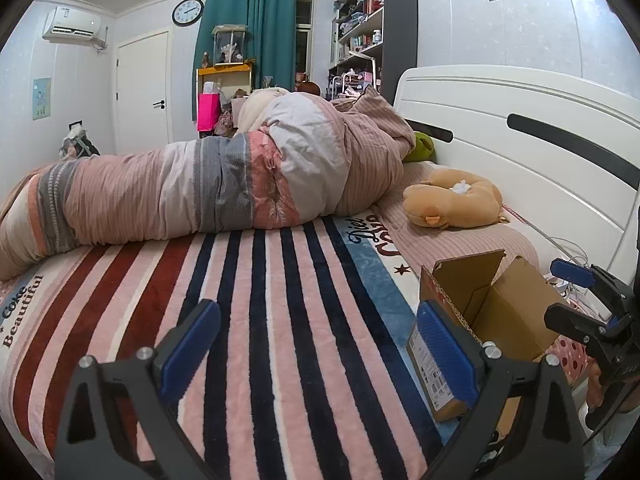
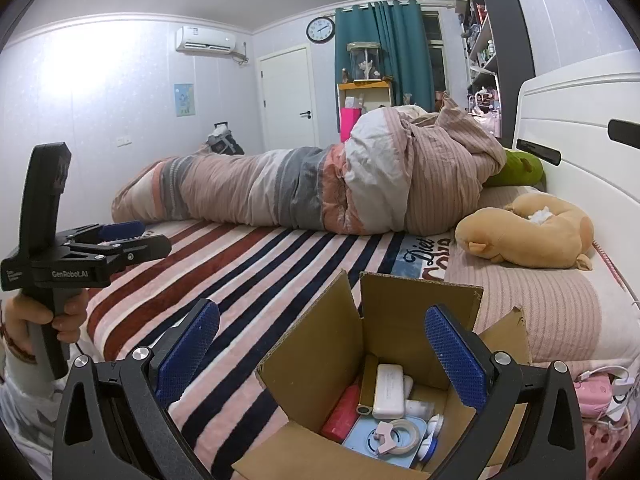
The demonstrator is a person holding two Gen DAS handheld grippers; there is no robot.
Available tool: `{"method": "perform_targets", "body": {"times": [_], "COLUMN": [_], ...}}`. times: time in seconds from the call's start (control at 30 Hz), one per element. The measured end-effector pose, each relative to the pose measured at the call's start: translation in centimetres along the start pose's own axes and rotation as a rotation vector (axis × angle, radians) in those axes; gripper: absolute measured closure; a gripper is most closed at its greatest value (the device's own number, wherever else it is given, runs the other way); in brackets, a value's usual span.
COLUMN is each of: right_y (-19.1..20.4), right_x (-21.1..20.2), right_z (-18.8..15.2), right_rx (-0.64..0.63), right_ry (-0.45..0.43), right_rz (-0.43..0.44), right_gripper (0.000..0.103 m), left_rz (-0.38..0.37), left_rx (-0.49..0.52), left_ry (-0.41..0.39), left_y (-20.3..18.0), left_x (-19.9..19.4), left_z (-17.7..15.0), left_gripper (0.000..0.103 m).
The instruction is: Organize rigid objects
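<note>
An open cardboard box (image 2: 320,364) stands on the striped blanket (image 2: 256,264) at the bed's near right. Inside lie a white power bank (image 2: 388,390), a red cylinder (image 2: 342,408), a roll of tape (image 2: 402,432) on a pale blue flat item, and small white bottles. My right gripper (image 2: 322,356) hangs open just above the box mouth and holds nothing. My left gripper (image 1: 320,344) is open and empty over the blanket, left of the box (image 1: 500,312). Each gripper shows in the other's view: the right gripper (image 1: 560,296), and the left gripper (image 2: 154,236) held by a hand (image 2: 48,316).
A rolled pink and grey duvet (image 1: 200,188) lies across the far side of the bed. A tan plush toy (image 2: 532,236) rests on the pillow near the white headboard (image 1: 520,128). Cables and a pink object (image 2: 596,392) sit at the right edge. Shelves and a door stand behind.
</note>
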State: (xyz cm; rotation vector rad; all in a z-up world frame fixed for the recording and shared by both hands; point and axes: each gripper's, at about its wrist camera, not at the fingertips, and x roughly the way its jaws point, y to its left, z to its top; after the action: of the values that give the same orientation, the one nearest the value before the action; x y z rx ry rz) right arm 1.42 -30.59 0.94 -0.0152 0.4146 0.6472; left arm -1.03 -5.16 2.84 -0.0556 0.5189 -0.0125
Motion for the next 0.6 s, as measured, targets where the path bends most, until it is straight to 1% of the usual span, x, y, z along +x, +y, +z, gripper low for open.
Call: {"method": "perform_targets", "body": {"times": [0.6], "right_y": [0.03], "right_x": [0.08], "right_z": [0.08], "right_rx": [0.001], "right_ry": [0.000], "right_rz": [0.003], "right_gripper": [0.000], "left_rz": [0.000], "left_rx": [-0.001], "left_ry": [0.001], "left_y": [0.16], "left_x": [0.00], "left_z": [0.03], "left_gripper": [0.005]}}
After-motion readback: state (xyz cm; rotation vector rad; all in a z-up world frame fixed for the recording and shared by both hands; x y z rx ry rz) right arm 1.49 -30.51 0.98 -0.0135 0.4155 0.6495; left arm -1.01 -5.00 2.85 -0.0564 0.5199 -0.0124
